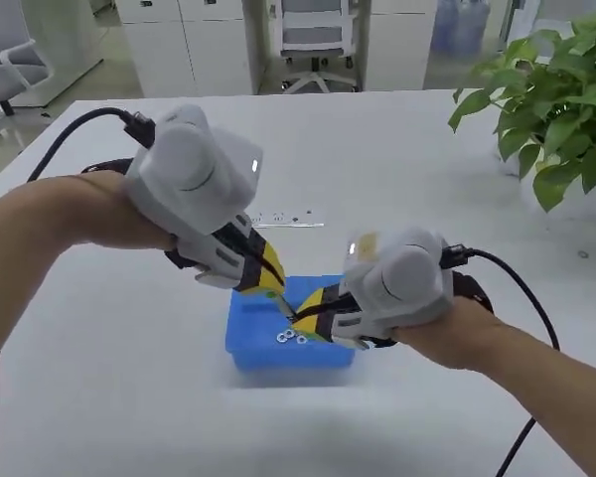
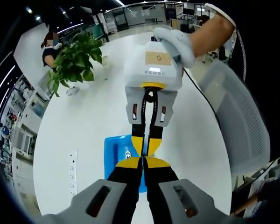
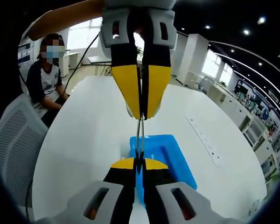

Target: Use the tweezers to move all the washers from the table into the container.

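A blue container [image 1: 246, 350] sits on the white table with a few small metal washers [image 1: 290, 338] inside; the washers [image 2: 128, 154] also show in the left gripper view. Above it my two grippers meet tip to tip. The left gripper [image 1: 276, 290] comes in from the upper left, the right gripper [image 1: 300, 320] from the right. Thin metal tweezers [image 3: 139, 135] run between my right gripper [image 3: 139, 163] and the left gripper's yellow jaws [image 3: 141, 114], and both pairs of jaws are shut on them. In the left gripper view my left gripper [image 2: 143, 161] faces the right gripper [image 2: 147, 145] over the container [image 2: 111, 156].
A white power strip [image 1: 283, 219] lies on the table beyond the container. A potted plant [image 1: 556, 109] stands at the far right. Office chairs [image 1: 316, 35] stand past the table's far edge. A person [image 3: 44, 79] sits beside the table.
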Motion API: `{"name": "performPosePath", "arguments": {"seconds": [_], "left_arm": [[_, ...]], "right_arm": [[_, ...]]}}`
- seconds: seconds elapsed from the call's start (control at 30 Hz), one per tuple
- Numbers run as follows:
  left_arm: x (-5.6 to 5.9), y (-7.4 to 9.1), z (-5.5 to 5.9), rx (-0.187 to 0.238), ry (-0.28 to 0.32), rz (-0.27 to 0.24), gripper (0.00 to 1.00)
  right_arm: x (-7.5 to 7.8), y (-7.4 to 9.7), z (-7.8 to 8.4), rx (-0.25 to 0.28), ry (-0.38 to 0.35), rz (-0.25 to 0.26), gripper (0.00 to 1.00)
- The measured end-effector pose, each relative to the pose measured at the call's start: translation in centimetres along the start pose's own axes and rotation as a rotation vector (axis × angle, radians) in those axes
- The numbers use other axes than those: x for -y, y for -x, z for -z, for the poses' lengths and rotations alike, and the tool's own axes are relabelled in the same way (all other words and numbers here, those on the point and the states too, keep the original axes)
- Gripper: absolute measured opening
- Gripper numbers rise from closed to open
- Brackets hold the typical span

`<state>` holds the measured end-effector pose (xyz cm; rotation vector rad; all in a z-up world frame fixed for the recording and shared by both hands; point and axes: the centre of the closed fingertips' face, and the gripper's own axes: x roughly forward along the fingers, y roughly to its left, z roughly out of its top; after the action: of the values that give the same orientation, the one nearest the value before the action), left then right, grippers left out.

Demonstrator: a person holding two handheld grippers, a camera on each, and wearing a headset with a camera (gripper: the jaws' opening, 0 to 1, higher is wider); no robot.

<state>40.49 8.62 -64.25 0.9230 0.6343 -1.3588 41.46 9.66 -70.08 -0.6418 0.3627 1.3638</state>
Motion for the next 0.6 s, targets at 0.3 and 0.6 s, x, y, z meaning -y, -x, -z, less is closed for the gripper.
{"name": "performPosePath", "arguments": {"seconds": [0.3,0.6], "left_arm": [[1.2,-1.2,0.8,-0.047,-0.034,0.029,0.1],[1.6,-1.9,1.9,-0.079,-0.053,0.022,0.11]], "right_arm": [[-0.6,-0.1,0.9,-0.055,0.04,-0.004,0.05],[-1.1,0.1,1.4,-0.082,0.053,-0.007,0.05]]}}
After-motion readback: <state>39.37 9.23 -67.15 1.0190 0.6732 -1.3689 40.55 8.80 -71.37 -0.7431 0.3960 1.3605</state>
